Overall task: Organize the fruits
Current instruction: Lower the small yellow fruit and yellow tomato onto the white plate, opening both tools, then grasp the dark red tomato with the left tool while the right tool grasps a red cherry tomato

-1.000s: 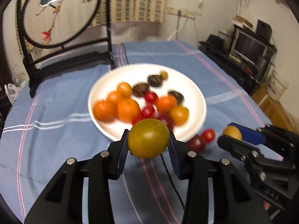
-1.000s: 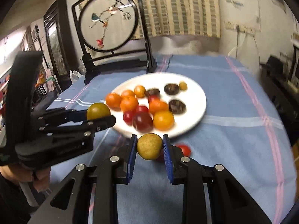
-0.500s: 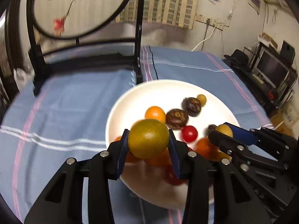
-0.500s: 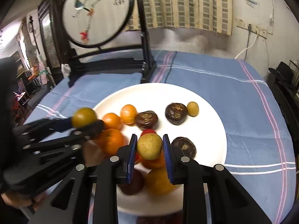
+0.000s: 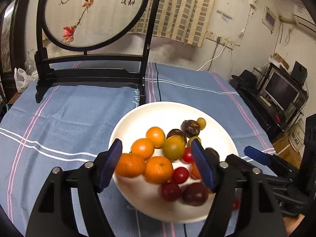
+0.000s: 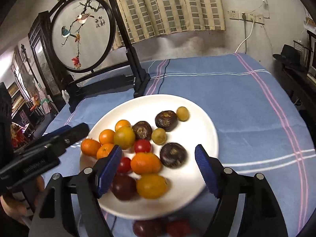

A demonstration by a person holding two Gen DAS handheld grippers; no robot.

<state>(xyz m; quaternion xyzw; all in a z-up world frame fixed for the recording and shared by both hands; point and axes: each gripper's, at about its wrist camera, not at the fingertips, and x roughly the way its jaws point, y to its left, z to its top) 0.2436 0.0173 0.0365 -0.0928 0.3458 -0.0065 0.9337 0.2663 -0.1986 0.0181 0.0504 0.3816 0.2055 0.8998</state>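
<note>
Blue cloth with pink and white stripes covers the table (image 5: 79, 118), and at its far side stands a black wooden screen (image 5: 92, 15) with a round panel of embroidered birds. Near the middle of the cloth lies the white plate (image 6: 197, 108), where the fruits are gathered. On the plate I see several oranges (image 6: 145, 163) grouped on its left part, a yellow-green citrus fruit (image 5: 173, 147) resting among them, dark brown round fruits (image 6: 173, 155), a dark plum (image 6: 123, 186), red cherry tomatoes (image 6: 142, 145) and small pale yellow fruits (image 6: 159, 135). Two more red fruits (image 6: 177, 227) lie on the cloth just before the near rim of the plate; they are blurred. The left gripper (image 5: 158, 164) hangs over the near part of the plate; its jaws are opening and stand wide, and the blue pads press on nothing, though the yellow-green fruit shows between them on the plate. The right gripper (image 6: 158, 169) also hangs over the plate with its jaws opening, wide, and no fruit is gripped between its pads. A hand (image 6: 11, 207) holding the left tool shows at the lower left in the right wrist view.
</note>
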